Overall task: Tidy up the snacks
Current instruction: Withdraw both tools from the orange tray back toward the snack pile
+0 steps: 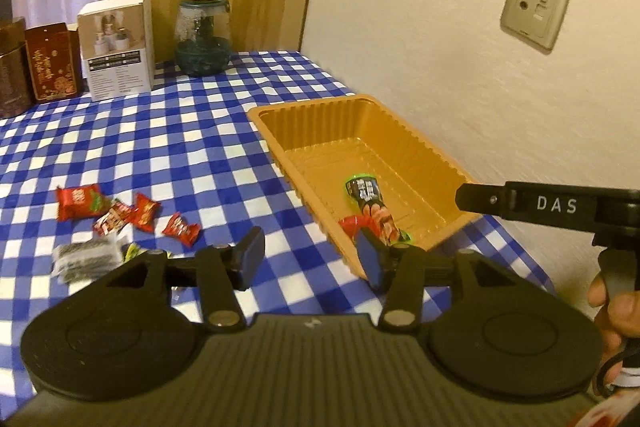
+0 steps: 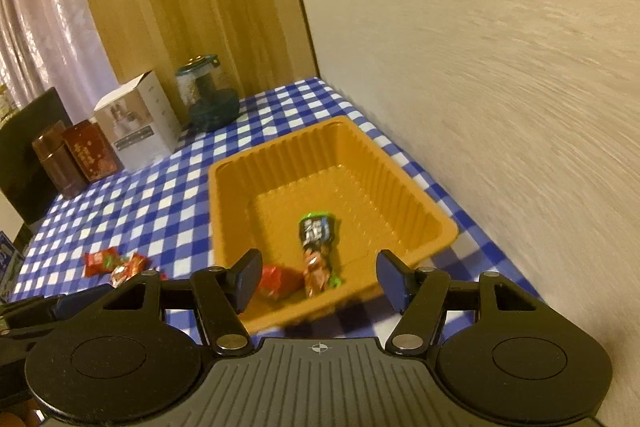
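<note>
Both grippers are empty as I hold them over the checked tablecloth [image 1: 180,131]. On my left gripper [image 1: 310,257] the blue pads stand partly apart with nothing between them; it hangs above the cloth just at the near left corner of the orange tray [image 1: 400,119]. My right gripper [image 2: 320,277] has its fingers spread wider, also with nothing in its grasp, and it looks down over the near rim of the same tray. In the left wrist view its black finger marked DAS reaches in from the right above the tray's near right corner, with my hand [image 1: 612,315] on the handle below it.

Inside the tray lie two snacks: a long dark packet with green ends [image 2: 316,247], lengthwise on the tray floor, and a red wrapped snack [image 2: 278,281] just beside its near end, toward the near left corner. The right wrist view is somewhat blurred.

Still out on the cloth, well left of the tray, sit several red wrapped candies [image 1: 128,211] in a loose cluster, and nearer to me a clear packet with dark contents [image 1: 86,259].

At the far edge of the table stand a white carton [image 1: 116,47], a dark glass jar [image 1: 202,35] and a red-brown tin [image 1: 52,61].
</note>
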Motion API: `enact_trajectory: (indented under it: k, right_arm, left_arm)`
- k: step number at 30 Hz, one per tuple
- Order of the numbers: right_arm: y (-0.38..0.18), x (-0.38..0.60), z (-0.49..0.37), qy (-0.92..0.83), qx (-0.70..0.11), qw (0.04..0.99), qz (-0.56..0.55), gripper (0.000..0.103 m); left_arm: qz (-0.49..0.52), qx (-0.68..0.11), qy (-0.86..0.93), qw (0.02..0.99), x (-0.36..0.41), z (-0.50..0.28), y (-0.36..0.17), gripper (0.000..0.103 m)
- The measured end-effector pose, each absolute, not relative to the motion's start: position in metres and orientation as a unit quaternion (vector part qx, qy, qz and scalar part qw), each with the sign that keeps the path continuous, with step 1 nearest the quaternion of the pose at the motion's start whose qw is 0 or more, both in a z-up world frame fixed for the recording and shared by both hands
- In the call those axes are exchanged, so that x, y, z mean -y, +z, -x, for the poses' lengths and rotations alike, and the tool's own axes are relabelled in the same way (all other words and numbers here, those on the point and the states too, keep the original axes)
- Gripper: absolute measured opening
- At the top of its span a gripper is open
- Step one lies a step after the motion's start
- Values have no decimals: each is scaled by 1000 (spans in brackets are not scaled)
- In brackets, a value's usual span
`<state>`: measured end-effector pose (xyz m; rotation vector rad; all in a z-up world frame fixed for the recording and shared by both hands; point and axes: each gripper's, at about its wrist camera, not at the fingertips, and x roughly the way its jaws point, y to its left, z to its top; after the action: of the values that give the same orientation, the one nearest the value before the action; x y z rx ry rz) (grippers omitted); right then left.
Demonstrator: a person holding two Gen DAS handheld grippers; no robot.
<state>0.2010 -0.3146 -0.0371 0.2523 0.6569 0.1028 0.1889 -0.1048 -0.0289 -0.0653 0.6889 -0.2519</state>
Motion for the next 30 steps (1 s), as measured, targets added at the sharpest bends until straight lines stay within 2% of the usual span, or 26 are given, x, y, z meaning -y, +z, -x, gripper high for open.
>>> enact_trajectory:
  k: [24, 30]
  right_arm:
    - [-25, 233, -103, 90, -326, 936, -102, 63]
    - [-26, 220, -95, 98, -330, 935, -90, 63]
  left_arm:
    - [57, -322, -49, 944, 20, -78, -2, 77]
    - [63, -323, -36, 944, 4, -69, 0, 79]
